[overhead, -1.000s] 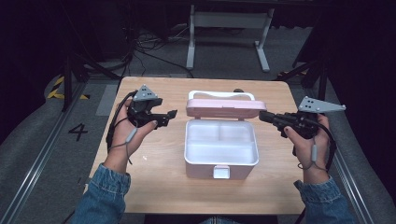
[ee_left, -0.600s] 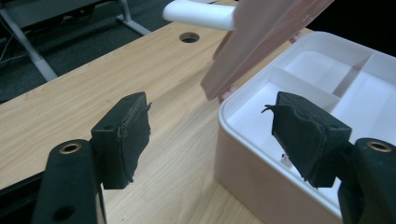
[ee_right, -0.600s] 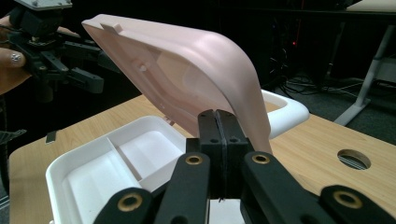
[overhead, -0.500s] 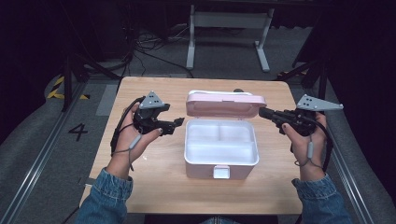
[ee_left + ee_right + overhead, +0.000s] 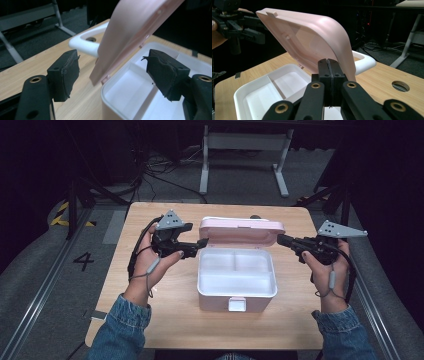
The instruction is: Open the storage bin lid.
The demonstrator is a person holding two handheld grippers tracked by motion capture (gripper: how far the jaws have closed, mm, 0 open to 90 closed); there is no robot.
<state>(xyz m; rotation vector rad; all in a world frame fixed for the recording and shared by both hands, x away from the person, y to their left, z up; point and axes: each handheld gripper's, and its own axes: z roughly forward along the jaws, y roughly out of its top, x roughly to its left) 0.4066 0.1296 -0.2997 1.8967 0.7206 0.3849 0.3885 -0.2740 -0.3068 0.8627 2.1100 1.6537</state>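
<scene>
We find the lunch box [image 5: 236, 277], white-bodied, near the middle of the table [image 5: 150, 320], its latch facing the near edge and its hinge toward the far edge. The pink lid [image 5: 241, 231] stands raised over the hinge, its long axis running left to right across the table, parallel to the far edge.

The left gripper [image 5: 202, 243] sits at the lid's left end, and it is the nearer of the two to a working hold. In the left gripper view its jaws stand wide apart and have just been opening; the lid's end edge [image 5: 135, 35] lies between the pads [image 5: 65, 72], but neither pad presses on it, so we record it as released. The lid leans from the gripper toward the box interior.

The right gripper [image 5: 280, 240] is at the lid's right end, jaws clenched on nothing. In the right gripper view its closed tips [image 5: 328, 68] appear to rest against the lid's outer face [image 5: 322, 35], though contact cannot be confirmed from this angle.

The box's two compartments [image 5: 274, 92] are empty. A white carry handle [image 5: 87, 42] projects behind the hinge. A round cable hole [image 5: 400, 86] lies in the table on the right, well apart. Nothing obstructs either gripper's approach to the lid.
</scene>
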